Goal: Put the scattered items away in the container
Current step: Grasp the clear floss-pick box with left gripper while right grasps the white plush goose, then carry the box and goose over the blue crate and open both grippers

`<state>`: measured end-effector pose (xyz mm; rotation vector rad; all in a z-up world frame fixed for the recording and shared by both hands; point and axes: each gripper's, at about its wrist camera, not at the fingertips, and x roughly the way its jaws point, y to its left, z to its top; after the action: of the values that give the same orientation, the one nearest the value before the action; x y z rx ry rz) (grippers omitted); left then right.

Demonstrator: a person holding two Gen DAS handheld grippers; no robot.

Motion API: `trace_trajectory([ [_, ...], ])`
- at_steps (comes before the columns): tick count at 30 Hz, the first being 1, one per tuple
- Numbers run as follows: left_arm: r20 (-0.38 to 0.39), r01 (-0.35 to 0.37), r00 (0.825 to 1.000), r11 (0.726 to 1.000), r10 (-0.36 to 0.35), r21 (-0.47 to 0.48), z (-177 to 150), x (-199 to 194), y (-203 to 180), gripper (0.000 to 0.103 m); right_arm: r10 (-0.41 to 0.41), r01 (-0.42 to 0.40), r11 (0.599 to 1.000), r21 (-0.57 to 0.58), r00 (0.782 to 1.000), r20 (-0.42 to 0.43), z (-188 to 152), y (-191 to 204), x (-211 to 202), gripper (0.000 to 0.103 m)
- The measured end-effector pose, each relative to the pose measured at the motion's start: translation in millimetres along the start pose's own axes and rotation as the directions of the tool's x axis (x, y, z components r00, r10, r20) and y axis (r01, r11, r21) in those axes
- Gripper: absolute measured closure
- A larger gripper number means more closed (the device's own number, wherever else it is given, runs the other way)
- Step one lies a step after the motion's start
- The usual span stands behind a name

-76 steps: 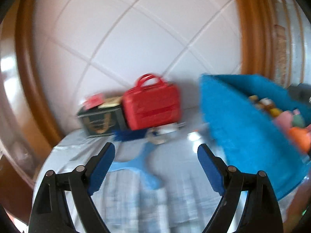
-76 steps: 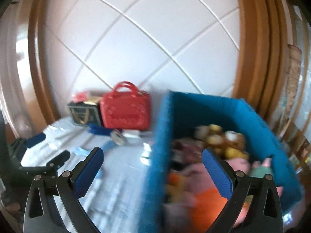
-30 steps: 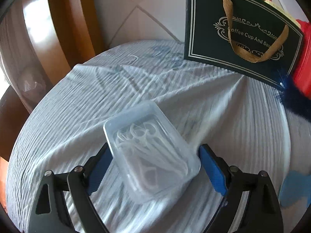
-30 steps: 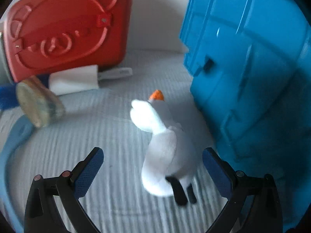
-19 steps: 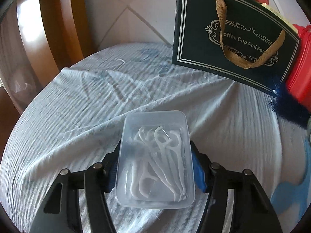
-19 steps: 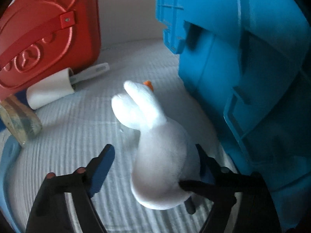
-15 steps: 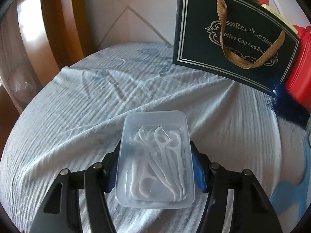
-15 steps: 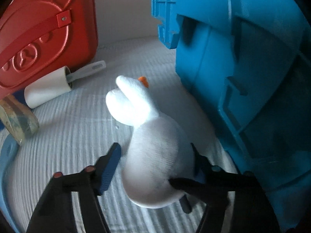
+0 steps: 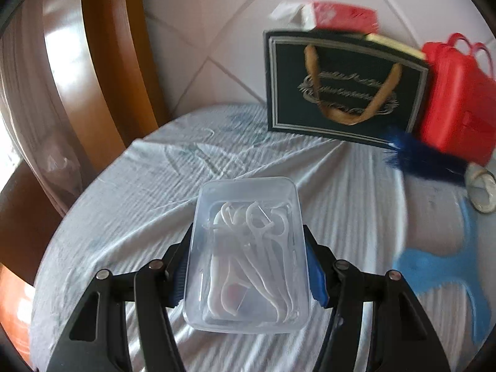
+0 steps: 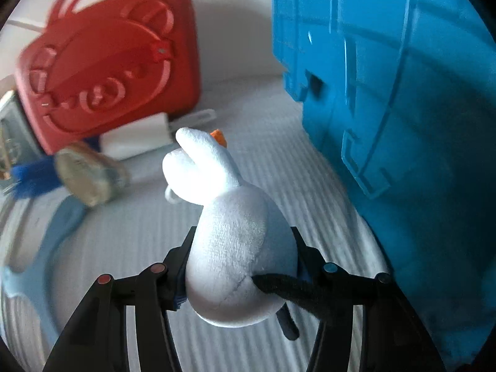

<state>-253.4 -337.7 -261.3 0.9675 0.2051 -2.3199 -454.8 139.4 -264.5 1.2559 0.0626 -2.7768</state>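
Cloth, pale and ribbed, covers the table under both grippers; white tiled wall and a wooden frame stand beyond; the left gripper clamps a clear floss-pick box between its fingers; the right gripper squeezes a white plush goose, neck pointing ahead past the fingertips, with the blue container just right of its right finger.

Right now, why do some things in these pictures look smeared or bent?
Left wrist view: the clear box looks sharp, the dark gift bag behind is motion-blurred, and the wooden frame curves from the fisheye lens. Right wrist view: the white goose is crisp; the red case is smeared.
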Motion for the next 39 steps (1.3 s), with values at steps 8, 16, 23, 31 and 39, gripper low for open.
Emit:
trace_trajectory([
  [8, 0.066, 0.070, 0.995, 0.996, -0.074, 0.060, -14, -106, -23, 0.043, 0.077, -0.074, 0.997, -0.038, 0.994, 0.083, -8, 31, -98, 0.050],
  [16, 0.110, 0.206, 0.970, 0.975, -0.215, 0.085, -4, -209, -60, 0.043, 0.168, -0.157, 0.985, -0.075, 0.968, 0.187, -13, 39, -230, 0.050],
  [23, 0.187, 0.323, 0.916, 0.930, -0.354, 0.177, 11, -299, -133, 0.043, 0.186, -0.167, 0.982, -0.085, 0.930, 0.318, 5, 8, -329, 0.050],
  [31, 0.225, 0.436, 0.837, 0.856, -0.499, 0.277, 0, -390, -254, 0.043, 0.124, -0.100, 0.992, -0.078, 0.888, 0.443, 15, -76, -407, 0.050],
  [39, 0.250, 0.509, 0.769, 0.801, -0.588, 0.317, -34, -493, -410, 0.043, 0.053, -0.004, 0.995, -0.100, 0.868, 0.494, 27, -223, -423, 0.050],
])
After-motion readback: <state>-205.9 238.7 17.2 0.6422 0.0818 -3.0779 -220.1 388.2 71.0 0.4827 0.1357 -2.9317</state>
